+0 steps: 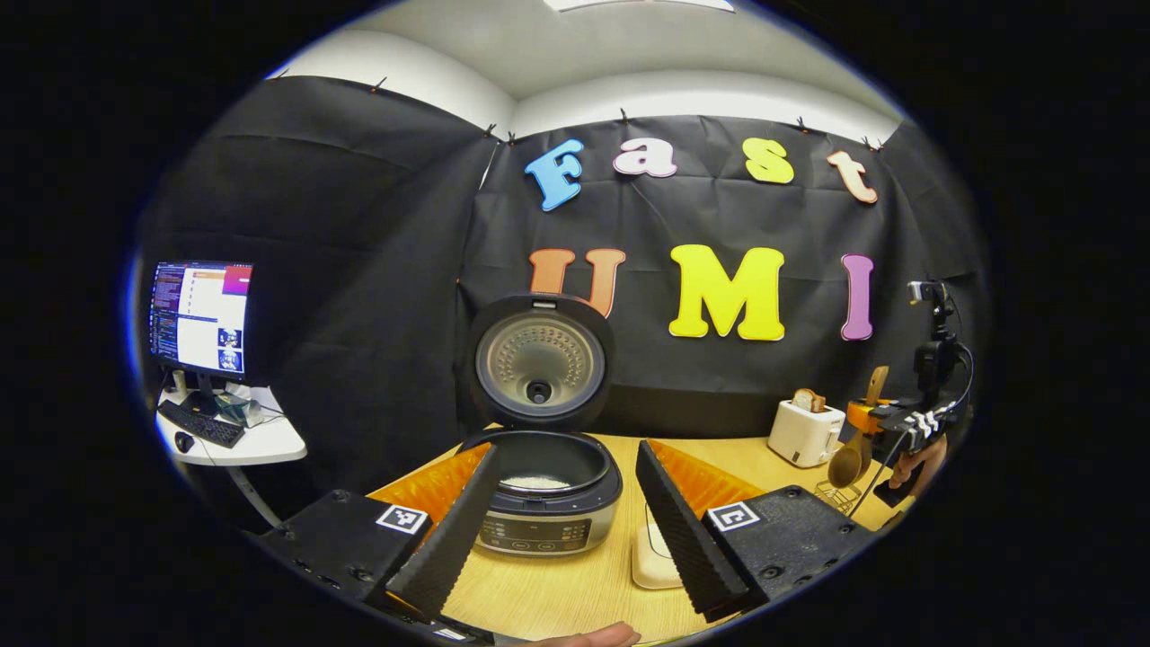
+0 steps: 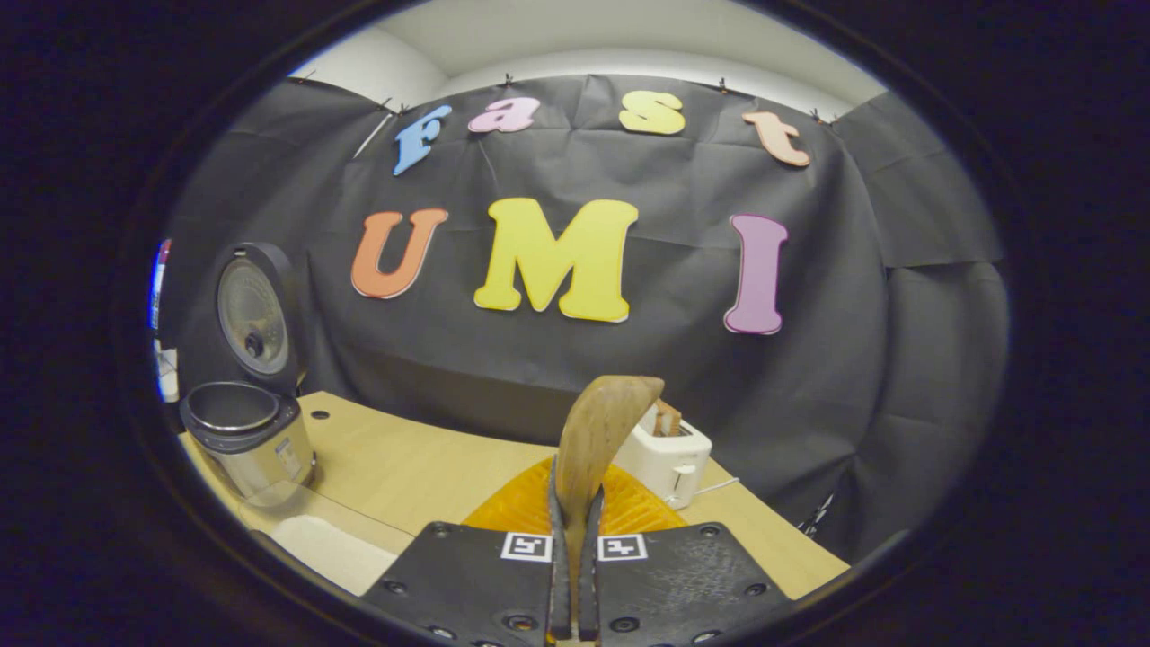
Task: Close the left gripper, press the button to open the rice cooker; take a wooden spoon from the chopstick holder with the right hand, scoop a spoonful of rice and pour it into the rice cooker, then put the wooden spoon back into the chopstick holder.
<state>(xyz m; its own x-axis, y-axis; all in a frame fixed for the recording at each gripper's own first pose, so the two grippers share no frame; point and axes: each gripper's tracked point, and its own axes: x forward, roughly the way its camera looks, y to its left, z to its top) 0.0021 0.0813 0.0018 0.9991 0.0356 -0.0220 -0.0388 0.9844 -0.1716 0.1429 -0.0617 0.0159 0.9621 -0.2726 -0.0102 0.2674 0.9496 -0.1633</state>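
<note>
Rice cooker: seen standing on the wooden table, straight ahead between the left gripper's fingers, lid swung fully upright.
Inner pot: white rice is seen lying at the bottom.
Left gripper: fingers are spread wide apart, nothing held, cooker framed in the gap.
Right gripper: fingers are pressed together on the handle of the wooden spoon, clamped from both sides.
Wooden spoon: held raised above the table; in the left gripper view it is seen at the far right with the bowl hanging down.
Chopstick holder: a wire rack is made out just below the spoon's bowl, partly hidden.
Rice container: a pale tray is seen beside the cooker, on the table.
Toaster: placed at the back by the black cloth, bread in the slot.
Monitor: lit, on a side desk at far left.
</note>
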